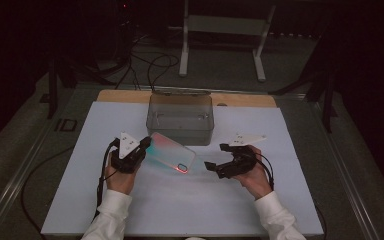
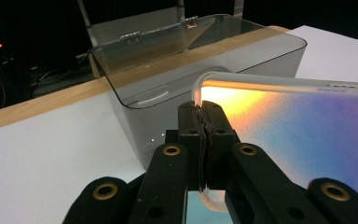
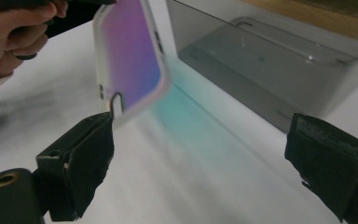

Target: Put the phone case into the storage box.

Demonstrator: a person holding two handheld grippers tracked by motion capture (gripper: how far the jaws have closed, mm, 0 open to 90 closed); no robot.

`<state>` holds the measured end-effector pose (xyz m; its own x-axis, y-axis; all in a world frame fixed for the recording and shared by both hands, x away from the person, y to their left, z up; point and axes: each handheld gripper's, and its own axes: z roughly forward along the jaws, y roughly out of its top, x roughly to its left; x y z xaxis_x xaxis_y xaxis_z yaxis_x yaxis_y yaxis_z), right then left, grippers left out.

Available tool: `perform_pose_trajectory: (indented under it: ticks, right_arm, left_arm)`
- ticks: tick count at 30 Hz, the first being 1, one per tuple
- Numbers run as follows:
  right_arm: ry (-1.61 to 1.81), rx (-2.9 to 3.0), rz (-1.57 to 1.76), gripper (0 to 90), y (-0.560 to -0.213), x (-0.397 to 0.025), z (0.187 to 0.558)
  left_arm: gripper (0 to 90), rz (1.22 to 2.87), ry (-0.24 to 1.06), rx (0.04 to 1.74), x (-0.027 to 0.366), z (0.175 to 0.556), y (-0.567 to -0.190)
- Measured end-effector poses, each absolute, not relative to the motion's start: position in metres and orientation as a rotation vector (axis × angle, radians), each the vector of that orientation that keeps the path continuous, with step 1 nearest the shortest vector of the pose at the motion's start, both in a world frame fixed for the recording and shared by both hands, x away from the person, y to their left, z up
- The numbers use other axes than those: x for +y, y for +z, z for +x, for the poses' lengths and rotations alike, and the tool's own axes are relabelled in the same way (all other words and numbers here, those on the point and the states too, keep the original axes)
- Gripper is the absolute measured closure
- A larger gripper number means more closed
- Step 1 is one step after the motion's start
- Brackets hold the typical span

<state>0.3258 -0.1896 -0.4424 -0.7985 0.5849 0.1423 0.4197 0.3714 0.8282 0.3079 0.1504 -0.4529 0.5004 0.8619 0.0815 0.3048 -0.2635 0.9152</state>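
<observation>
An iridescent phone case (image 1: 170, 152) with a clear rim hangs tilted above the white mat, its camera cut-out end low and to the right. My left gripper (image 1: 143, 144) is shut on the case's upper left edge; in the left gripper view the jaws pinch the rim of the case (image 2: 279, 121) at my left gripper's tips (image 2: 205, 108). My right gripper (image 1: 216, 157) stands open just right of the case's low end. In the right gripper view the case (image 3: 130, 56) hangs ahead of my right gripper (image 3: 200, 149), near its left jaw.
A smoky transparent box (image 1: 181, 118) with its hinged lid open stands at the back middle of the white mat (image 1: 190, 200), right behind the case. A wooden board edge (image 1: 120, 95) lies beyond it. Cables and a white frame (image 1: 225, 35) lie on the floor past the table.
</observation>
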Motion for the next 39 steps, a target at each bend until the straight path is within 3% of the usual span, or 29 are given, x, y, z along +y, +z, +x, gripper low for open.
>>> perform_pose_trajectory:
  ticks: [14,25,30,38,39]
  right_arm:
    - [1.357,2.547,0.847,11.2,-0.416,-0.146,0.353]
    - [1.358,2.653,0.881,15.1,-0.416,-0.129,0.368]
    - [1.343,2.708,0.913,24.0,-0.422,-0.121,0.374]
    - [1.359,2.864,0.861,56.3,-0.424,-0.113,0.376]
    - [1.359,2.864,0.861,56.3,-0.424,-0.113,0.376]
  left_arm:
    - [88.9,1.817,0.739,0.929,0.148,0.306,-0.451]
    - [89.0,1.815,0.737,0.867,0.143,0.302,-0.447]
    - [89.0,1.815,0.732,0.811,0.141,0.3,-0.447]
    - [88.9,1.824,0.733,0.752,0.137,0.298,-0.448]
    - [88.9,1.824,0.733,0.752,0.137,0.298,-0.448]
